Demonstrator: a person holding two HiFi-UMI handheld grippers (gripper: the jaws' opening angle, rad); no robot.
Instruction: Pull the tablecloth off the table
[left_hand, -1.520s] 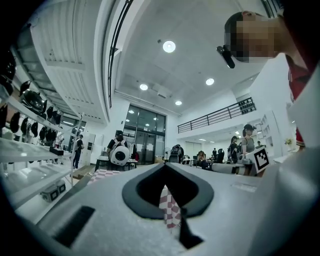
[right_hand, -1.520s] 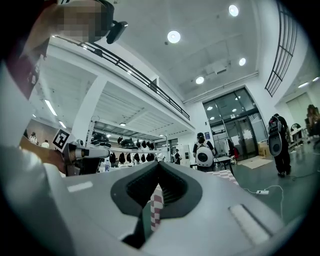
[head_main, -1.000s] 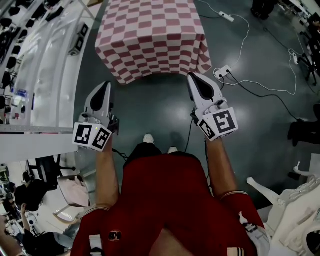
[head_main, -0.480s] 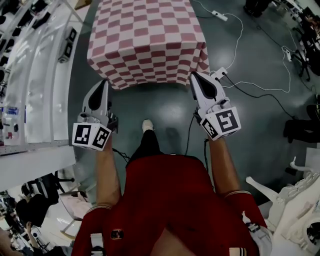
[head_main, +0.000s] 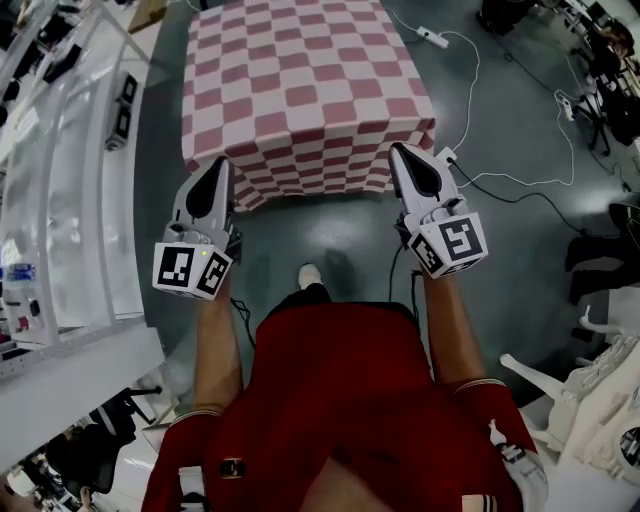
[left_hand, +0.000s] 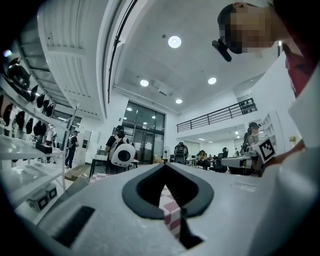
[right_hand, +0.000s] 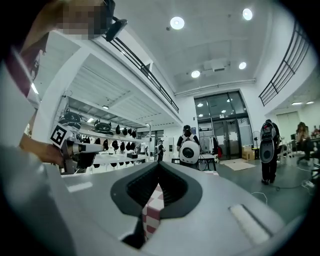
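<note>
Draped checked tablecloth (head_main: 300, 90); glossy grey floor (head_main: 520, 290), perhaps concrete

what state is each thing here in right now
tablecloth: spread over the table, hanging down its sides, not yet pulled off
left gripper: jaws shut, tip by the cloth's near left corner
right gripper: jaws shut, tip by the cloth's near right corner
</note>
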